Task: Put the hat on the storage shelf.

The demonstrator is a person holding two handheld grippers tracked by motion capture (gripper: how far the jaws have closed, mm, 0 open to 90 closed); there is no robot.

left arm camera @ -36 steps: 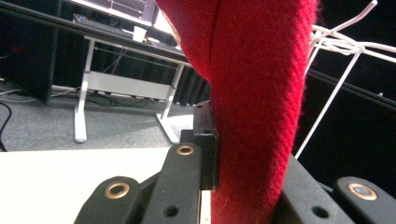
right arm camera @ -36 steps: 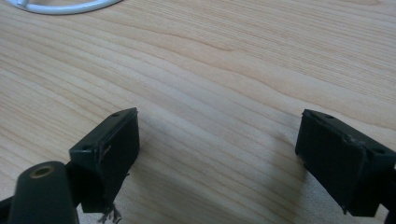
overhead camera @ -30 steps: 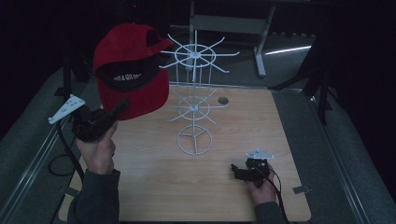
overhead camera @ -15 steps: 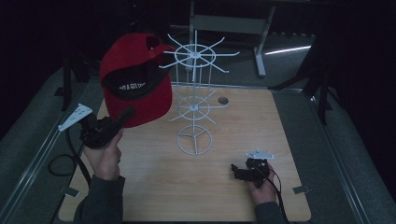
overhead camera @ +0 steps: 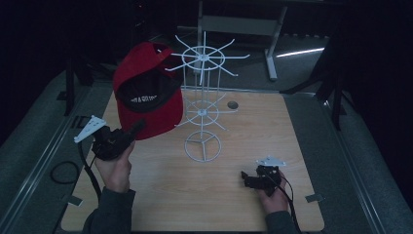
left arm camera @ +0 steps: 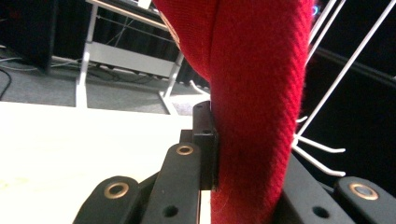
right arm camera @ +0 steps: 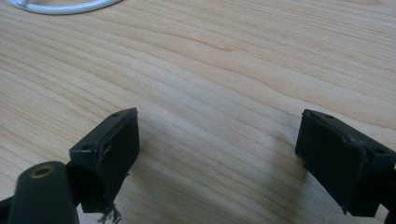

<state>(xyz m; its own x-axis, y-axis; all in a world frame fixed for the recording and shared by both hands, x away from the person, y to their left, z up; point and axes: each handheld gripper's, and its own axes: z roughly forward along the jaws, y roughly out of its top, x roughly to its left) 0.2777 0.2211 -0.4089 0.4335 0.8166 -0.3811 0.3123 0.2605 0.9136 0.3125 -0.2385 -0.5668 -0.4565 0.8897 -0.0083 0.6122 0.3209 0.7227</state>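
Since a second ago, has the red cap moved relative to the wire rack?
Yes. The red cap, clamped in the left gripper, has shifted right toward the white wire rack.

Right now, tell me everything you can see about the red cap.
The red cap looks like a knitted or twill fabric baseball cap with a curved brim, a black inner lining and white lettering too small to read. It is held up off the table, tilted with its opening towards the camera, just left of the white wire rack. The left tool is shut on its lower edge; in the left gripper view the red fabric is pinched between the black jaws. Whether it touches the rack's prongs cannot be told.
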